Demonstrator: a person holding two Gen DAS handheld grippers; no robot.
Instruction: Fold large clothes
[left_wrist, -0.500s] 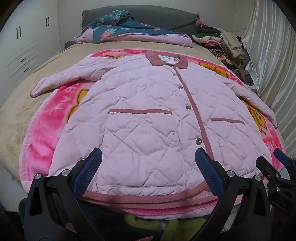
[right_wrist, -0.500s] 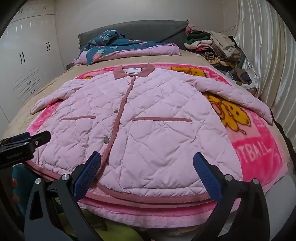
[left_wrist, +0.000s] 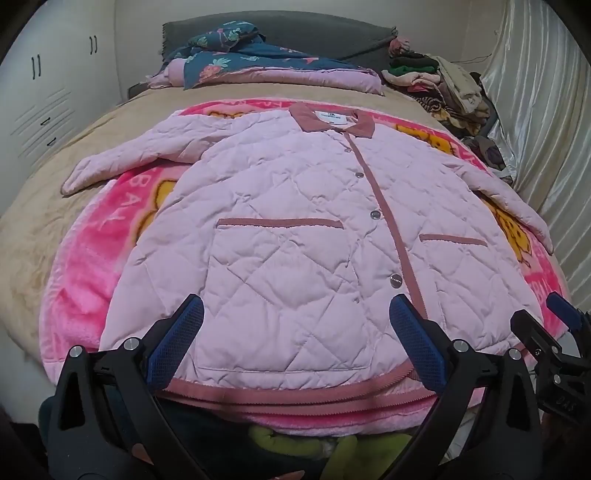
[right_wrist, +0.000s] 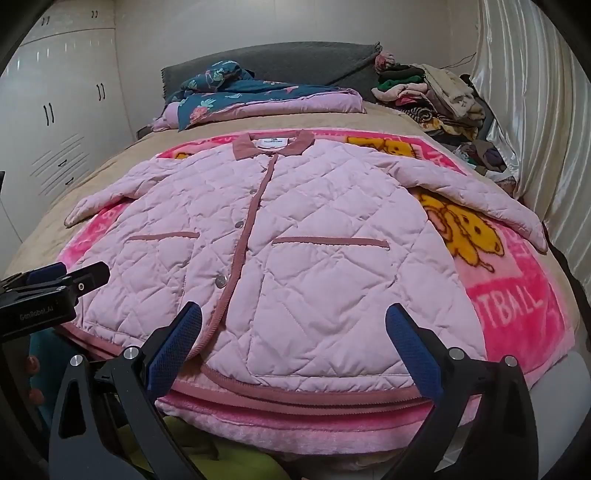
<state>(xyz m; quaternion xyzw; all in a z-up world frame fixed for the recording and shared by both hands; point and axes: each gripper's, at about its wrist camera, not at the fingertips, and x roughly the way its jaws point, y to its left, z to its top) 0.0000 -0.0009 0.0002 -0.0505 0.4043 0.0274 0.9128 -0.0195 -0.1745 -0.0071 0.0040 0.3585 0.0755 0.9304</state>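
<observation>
One pink quilted jacket (left_wrist: 295, 236) lies spread out, with two sleeves, one collar (left_wrist: 331, 119) and two trimmed pockets. Four snap buttons show down its front in the left wrist view; the right wrist view shows three clearly. Under it is one bright pink blanket (left_wrist: 88, 258) over one beige bed cover (left_wrist: 33, 229). At the head of the bed sit one dark floral quilt (left_wrist: 255, 59) and one heap of mixed clothes (left_wrist: 439, 85), too jumbled to count. Two grippers show, left (left_wrist: 295, 347) and right (right_wrist: 293, 345), each with two blue-padded fingers. One white wardrobe (right_wrist: 55, 110) stands at the left, one pale curtain (right_wrist: 532, 110) at the right.
</observation>
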